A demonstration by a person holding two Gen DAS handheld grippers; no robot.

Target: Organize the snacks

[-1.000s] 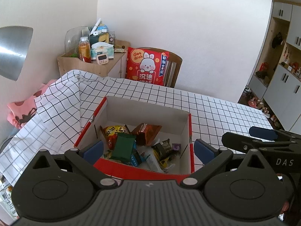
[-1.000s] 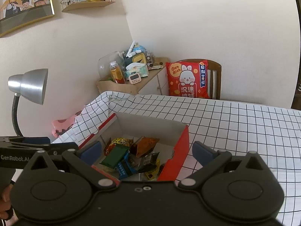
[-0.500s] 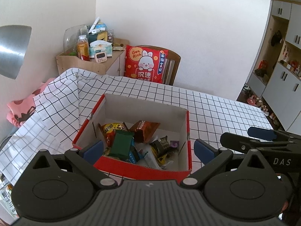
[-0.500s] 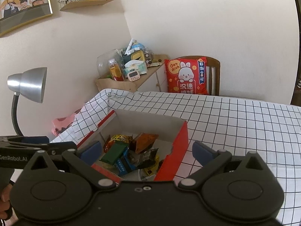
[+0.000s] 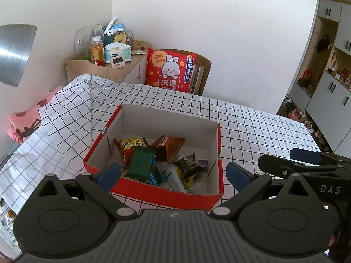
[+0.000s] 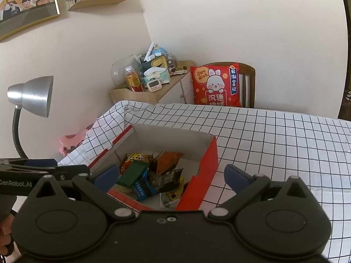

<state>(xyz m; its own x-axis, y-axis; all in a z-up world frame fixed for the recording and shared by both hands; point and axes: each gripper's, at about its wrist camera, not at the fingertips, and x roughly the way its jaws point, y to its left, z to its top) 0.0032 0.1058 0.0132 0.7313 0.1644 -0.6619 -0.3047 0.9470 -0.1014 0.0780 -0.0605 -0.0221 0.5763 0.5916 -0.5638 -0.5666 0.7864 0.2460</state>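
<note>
I am looking down at the red box (image 5: 158,194), which is sitting open on the checked tablecloth (image 5: 252,127) near the table's left end. Snack packets are lying jumbled inside: a green packet (image 5: 141,161) is resting on top of a blue one (image 5: 154,175), with a yellow bag (image 5: 129,144) behind it and an orange-brown bag (image 5: 170,145) leaning beside that. Dark wrappers (image 5: 188,164) are crowding the right side of the floor.

I am holding the left gripper (image 5: 173,173) above the box's near wall, its fingers spread wide and carrying nothing. The right gripper (image 6: 170,174) is hovering over the box's right corner, equally wide apart and empty.

Beyond the table, a red rabbit cushion (image 6: 217,85) is leaning on a wooden chair (image 6: 249,83), and a silver lamp (image 6: 30,95) is standing at the left.
</note>
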